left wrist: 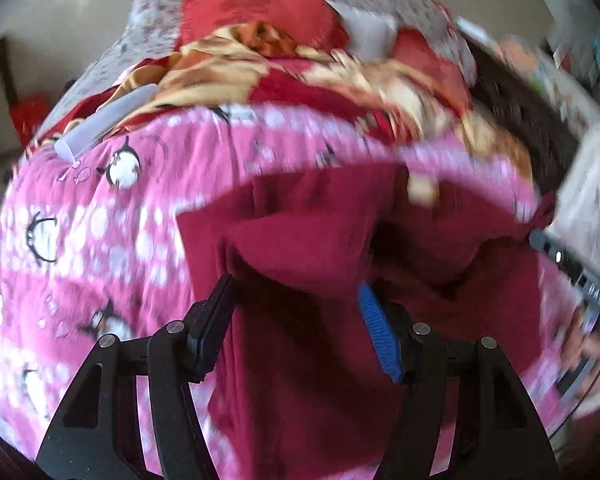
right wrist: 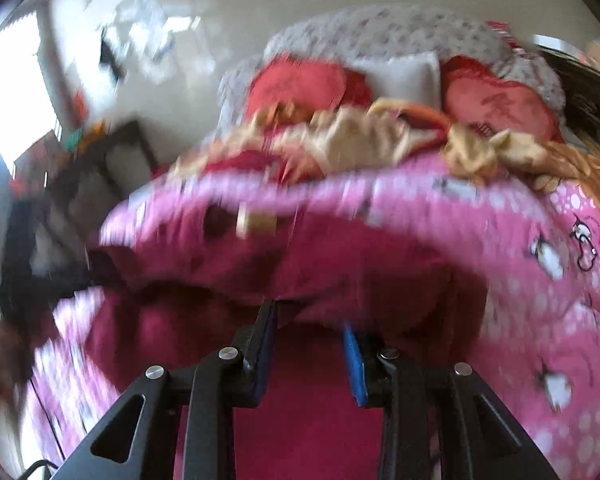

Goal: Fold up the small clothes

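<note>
Pink bedding printed with penguins is covering the bed [left wrist: 80, 240], and a red-and-gold blanket [left wrist: 300, 80] is lying bunched beyond it, with red cushions [left wrist: 256, 12] and a grey patterned pillow behind. Both views are smeared by blur, so fine detail is being lost.

Lying on the pink sheet, right in front of both tongs, is the dark red garment [left wrist: 308, 232]; in the right view it is filling the lower middle of the picture [right wrist: 300, 264]. A small tan label [left wrist: 420, 190] is showing near its far edge, which suggests that end is the collar or waistband, though the blur is making this uncertain.

The left gripper [left wrist: 296, 292] is standing wide apart, its black and blue fingers hovering just over the cloth with nothing between them. The right gripper [right wrist: 310, 312] is also standing apart, somewhat narrower, and is holding nothing that I can see; whether its tips are touching the cloth I cannot tell. The other gripper's body [left wrist: 576, 280] is showing at the right edge of the left view.

The garment is looking soft, light and limp, already rumpled into loose folds, so it is likely to sag and slide over the sheet when lifted. Pinching a hem or corner with each gripper, well apart, is looking like the surest hold.
</note>
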Tool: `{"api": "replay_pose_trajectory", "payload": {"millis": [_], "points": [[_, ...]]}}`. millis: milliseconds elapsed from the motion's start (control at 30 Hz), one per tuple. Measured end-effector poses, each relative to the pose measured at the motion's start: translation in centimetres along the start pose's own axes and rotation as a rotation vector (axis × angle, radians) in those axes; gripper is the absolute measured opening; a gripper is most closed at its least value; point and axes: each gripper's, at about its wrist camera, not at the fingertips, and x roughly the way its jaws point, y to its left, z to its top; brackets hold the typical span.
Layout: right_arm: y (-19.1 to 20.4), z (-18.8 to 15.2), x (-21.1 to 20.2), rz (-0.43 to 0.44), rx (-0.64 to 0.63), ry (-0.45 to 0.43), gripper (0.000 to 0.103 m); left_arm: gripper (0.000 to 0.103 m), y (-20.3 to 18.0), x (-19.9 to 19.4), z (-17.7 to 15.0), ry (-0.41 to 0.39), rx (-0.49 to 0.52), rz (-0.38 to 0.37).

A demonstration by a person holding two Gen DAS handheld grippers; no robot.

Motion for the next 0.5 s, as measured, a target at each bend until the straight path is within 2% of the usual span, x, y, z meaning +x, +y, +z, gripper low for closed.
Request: {"api": "replay_pose_trajectory", "payload": {"millis": [100, 200, 300, 400, 433, 467, 500], "points": [[-1.3, 2.6, 0.9, -0.024, 0.082, -0.066, 0.032, 0.063, 2.6, 0.9, 2.1, -0.029, -0.184, -0.025], [-2.0, 4.2, 3.6, -0.081, 0.106, -0.034, 0.035, 0.063, 4.3, 3.1, 2.8, 0.024, -0.266, -0.002], [-2.7, 4.2, 6.3, -0.131, 0.099, 0.054, 0.035, 0.063, 4.8, 3.4, 2.4, 0.034, -0.275, 0.005], [-2.7, 4.3, 4.5, -0.124, 0.079, 0.043, 0.036, 0.063, 5.0, 1.8, 1.7, 0.025, -0.260, -0.015], [-2.7, 4.0, 3.3, -0.110, 0.080, 0.029, 0.038, 0.063, 5.0, 1.1, 1.4, 0.022, -0.255, -0.026], [-2.8, 3.6, 1.5, -0.084, 0.079, 0.011, 0.047, 0.063, 5.1, 0.3, 0.8, 0.019, -0.249, -0.034], [-2.8, 2.9, -0.4, -0.063, 0.068, 0.003, 0.053, 0.063, 5.1, -0.5, 0.2, 0.015, -0.241, -0.042]]}}
